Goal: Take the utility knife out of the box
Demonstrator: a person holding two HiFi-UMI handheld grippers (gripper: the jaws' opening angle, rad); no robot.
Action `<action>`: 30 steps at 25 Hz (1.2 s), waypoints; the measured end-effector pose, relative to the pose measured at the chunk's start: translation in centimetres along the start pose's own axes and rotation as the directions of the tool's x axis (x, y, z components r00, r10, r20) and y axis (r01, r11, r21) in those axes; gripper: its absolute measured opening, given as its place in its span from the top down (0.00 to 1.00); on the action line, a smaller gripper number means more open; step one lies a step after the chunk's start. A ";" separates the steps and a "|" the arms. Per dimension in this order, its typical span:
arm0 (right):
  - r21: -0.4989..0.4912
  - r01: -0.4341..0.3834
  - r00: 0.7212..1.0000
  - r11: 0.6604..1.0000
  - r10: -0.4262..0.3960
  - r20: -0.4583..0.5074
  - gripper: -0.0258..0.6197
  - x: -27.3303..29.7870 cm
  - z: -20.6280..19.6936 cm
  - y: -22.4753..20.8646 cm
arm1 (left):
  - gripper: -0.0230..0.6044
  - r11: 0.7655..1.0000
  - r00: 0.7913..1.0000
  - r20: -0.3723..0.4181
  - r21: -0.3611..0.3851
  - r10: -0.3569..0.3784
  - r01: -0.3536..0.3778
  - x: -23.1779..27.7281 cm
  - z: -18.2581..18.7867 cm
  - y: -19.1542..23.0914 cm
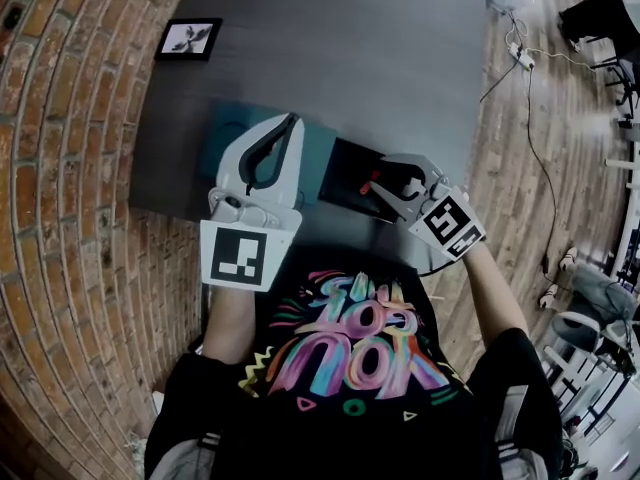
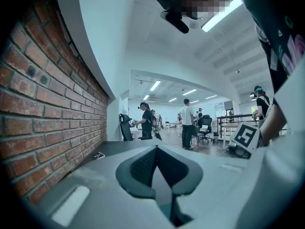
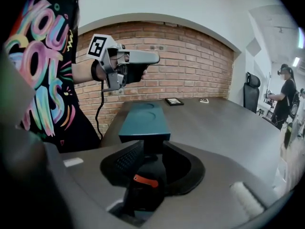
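Note:
A black utility knife (image 3: 143,187) with an orange-red slider (image 1: 371,182) lies in the black tray (image 1: 348,173) of the box, next to the teal box part (image 1: 228,138) on the dark table (image 1: 400,58). My right gripper (image 1: 380,183) is lowered over the tray. Its jaws stand apart on either side of the knife, and the pads do not press on it; the right gripper (image 3: 152,146) points toward the teal box part (image 3: 143,120). My left gripper (image 1: 292,122) hovers above the teal part, shut and empty. In the left gripper view, the left gripper (image 2: 156,148) points level across the room.
A small framed picture (image 1: 188,38) lies at the table's far left, with a small card (image 3: 204,100) beyond it. A brick wall (image 1: 60,168) runs along the left. Cables (image 1: 525,63) trail on the wood floor at the right. People (image 2: 187,123) stand far off.

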State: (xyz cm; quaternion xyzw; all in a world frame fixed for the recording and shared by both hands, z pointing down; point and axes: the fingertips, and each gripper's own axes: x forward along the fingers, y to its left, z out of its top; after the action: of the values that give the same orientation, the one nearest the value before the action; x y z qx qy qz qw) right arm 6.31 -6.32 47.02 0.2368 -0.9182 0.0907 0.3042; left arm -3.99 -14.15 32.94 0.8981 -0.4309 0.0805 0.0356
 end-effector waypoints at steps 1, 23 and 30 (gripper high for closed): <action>-0.006 -0.015 1.000 1.000 0.015 -0.011 0.77 0.2 -0.3 0.2 | 0.96 1.000 1.000 -0.001 -0.002 0.000 0.000 0.0 -0.1 0.0; -0.431 -0.439 0.844 0.788 0.197 -0.499 0.70 4.6 -8.4 3.8 | 0.96 1.000 1.000 -0.004 -0.016 0.018 -0.018 -0.5 -0.9 0.5; -0.497 -0.556 0.763 0.666 0.173 -0.623 0.70 4.5 -10.3 3.6 | 0.96 0.999 1.000 -0.007 -0.026 0.023 -0.024 -1.4 -1.4 0.4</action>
State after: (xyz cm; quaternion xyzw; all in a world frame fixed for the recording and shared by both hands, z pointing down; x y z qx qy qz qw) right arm 6.70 -1.65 57.90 -0.1176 -0.7979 -0.1151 0.5799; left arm -5.30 -13.12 34.08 0.8921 -0.4423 0.0785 0.0478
